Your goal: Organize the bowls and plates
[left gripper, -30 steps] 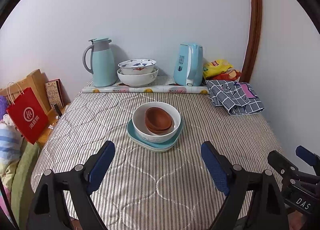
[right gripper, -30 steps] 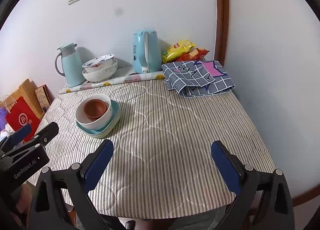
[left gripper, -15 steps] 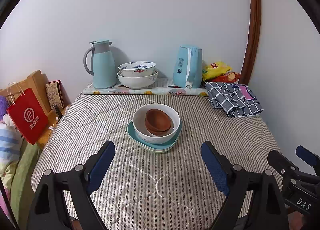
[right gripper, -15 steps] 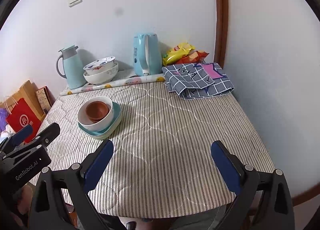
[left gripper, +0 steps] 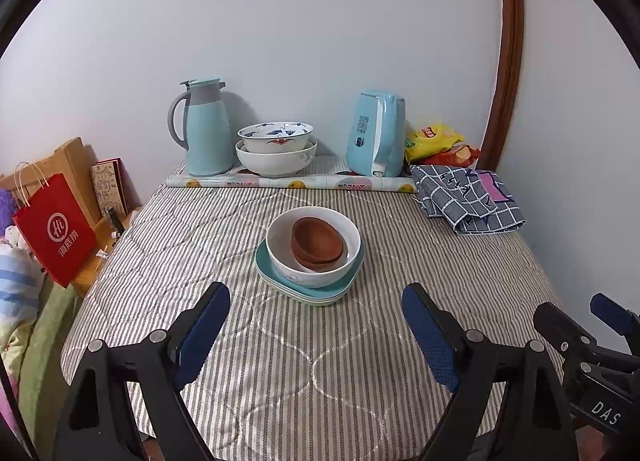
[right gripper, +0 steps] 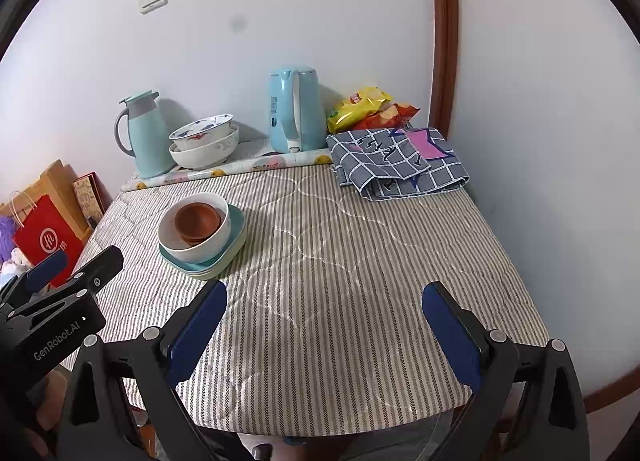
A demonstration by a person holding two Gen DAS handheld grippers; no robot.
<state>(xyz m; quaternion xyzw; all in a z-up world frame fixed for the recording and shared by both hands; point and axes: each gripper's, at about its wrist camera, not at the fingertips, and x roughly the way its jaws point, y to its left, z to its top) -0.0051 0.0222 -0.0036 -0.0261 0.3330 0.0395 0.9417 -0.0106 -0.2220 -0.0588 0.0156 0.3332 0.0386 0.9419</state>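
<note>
"GenRobot.AI" on left tongs (right gripper: 60, 289); "DAS" on right tongs (left gripper: 600, 325).

Home room: kettle (left gripper: 376, 135), thermos (left gripper: 206, 127), quilted table (left gripper: 280, 361).

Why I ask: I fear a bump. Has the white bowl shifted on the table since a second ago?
No. The white bowl sits on the teal plates at the same gap from the rolled mat as before.

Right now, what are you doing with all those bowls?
Nothing is being held yet. The left tool and the right tool are both open and hover over the striped table. In the middle sits a stack: brown bowls inside a white bowl, on teal plates. Two more bowls wait by the wall between the jug and the kettle.
</note>
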